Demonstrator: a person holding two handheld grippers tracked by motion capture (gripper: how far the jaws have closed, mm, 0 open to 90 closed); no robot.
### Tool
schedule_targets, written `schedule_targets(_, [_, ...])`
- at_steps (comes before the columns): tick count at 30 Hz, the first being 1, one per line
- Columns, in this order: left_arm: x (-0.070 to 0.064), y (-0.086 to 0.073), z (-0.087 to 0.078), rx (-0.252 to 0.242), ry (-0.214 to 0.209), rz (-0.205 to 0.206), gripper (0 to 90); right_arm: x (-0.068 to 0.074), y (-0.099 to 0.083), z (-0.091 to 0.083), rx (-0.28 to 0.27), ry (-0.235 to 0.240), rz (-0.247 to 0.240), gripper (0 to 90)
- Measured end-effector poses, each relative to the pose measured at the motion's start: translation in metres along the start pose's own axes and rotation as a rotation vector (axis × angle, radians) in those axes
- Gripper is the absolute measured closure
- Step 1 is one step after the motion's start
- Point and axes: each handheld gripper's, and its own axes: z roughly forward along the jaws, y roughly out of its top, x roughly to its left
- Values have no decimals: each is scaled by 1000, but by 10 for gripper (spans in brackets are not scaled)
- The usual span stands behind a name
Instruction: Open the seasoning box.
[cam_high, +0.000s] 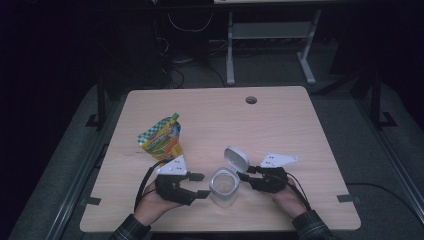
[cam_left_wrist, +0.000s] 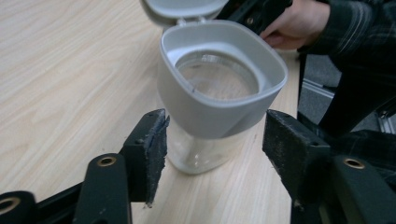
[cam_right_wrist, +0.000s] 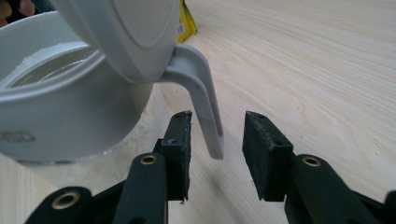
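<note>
A clear container (cam_high: 223, 186) with a grey collar stands near the table's front edge, its grey flip lid (cam_high: 236, 158) swung up and open. The left gripper (cam_high: 201, 185) is open at the container's left side; in the left gripper view its jaws (cam_left_wrist: 217, 126) stand either side of the container (cam_left_wrist: 219, 88) without touching it. The right gripper (cam_high: 244, 176) is open just right of the lid. In the right gripper view a thin grey handle (cam_right_wrist: 205, 102) hanging below the lid (cam_right_wrist: 121, 32) sits between the open jaws (cam_right_wrist: 217, 119), close to the left one.
A yellow and green snack pouch (cam_high: 161, 136) lies on the wooden table (cam_high: 280, 125) behind the left gripper, with its corner (cam_right_wrist: 187, 21) also in the right gripper view. A cable hole (cam_high: 251, 100) is near the far edge. Desk legs (cam_high: 230, 45) stand on the floor beyond.
</note>
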Motion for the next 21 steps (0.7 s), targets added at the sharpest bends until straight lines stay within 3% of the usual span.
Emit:
schedule_targets(9, [-1,-9,16,22,4,12,347,2,2,8,-9,4,-14,664])
schedule_targets(16, [0,-12,20,45,27,18,465,2,3,10,-12,5,-20,688])
schedule_targets(21, [1,-13,19,62,0,22,616,3,3,10,-12,0,-22,715])
